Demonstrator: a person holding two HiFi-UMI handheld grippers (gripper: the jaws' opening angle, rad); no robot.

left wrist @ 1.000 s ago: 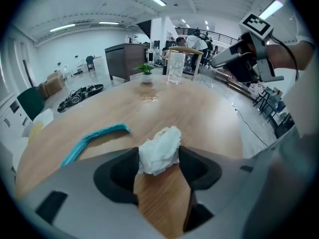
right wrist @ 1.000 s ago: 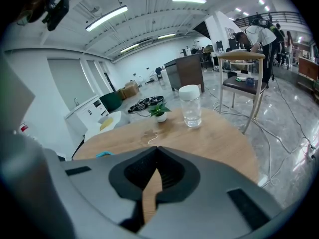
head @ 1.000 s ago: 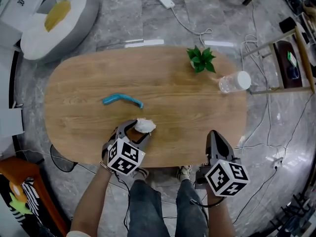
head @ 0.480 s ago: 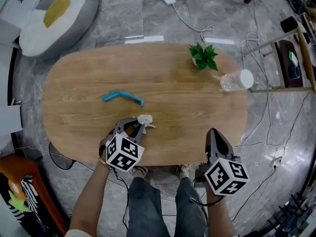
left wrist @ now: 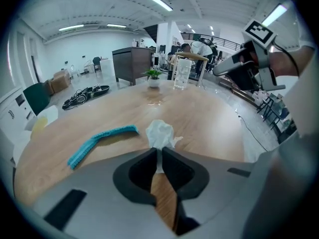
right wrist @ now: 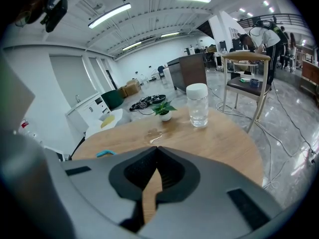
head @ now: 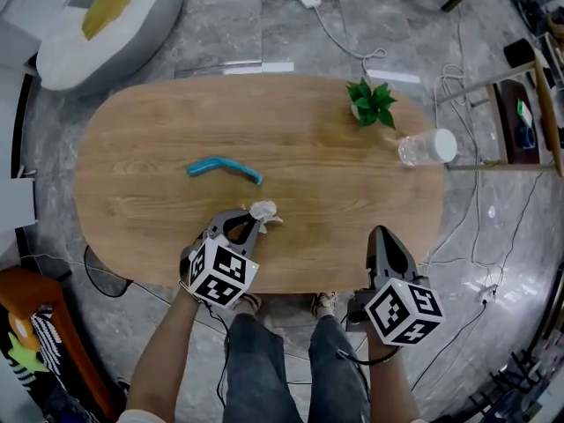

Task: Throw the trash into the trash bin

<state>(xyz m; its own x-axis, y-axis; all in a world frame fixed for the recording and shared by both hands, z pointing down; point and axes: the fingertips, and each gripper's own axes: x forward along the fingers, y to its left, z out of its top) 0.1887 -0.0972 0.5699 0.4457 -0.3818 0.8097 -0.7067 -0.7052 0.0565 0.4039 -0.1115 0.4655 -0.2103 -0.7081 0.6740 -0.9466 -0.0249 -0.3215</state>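
Observation:
A crumpled white tissue (head: 262, 211) lies on the oval wooden table (head: 308, 174) near its front edge. My left gripper (head: 248, 225) has just been closing and is shut on the tissue (left wrist: 159, 134), which bulges out past the fingertips. A teal strip of trash (head: 224, 166) lies on the table further back and to the left; in the left gripper view the strip (left wrist: 99, 141) sits left of the tissue. My right gripper (head: 381, 236) hangs at the table's front right edge, shut with nothing in it (right wrist: 156, 150). No trash bin can be made out.
A small potted plant (head: 371, 102) and a clear jar with a white lid (head: 426, 147) stand at the table's far right. A wooden chair (head: 520, 104) is beyond the right end. A white beanbag (head: 97, 16) lies on the floor at top left. Cables run across the floor.
The left gripper's jaws have closed round the tissue, squeezing it smaller. The right gripper has stayed where it was.

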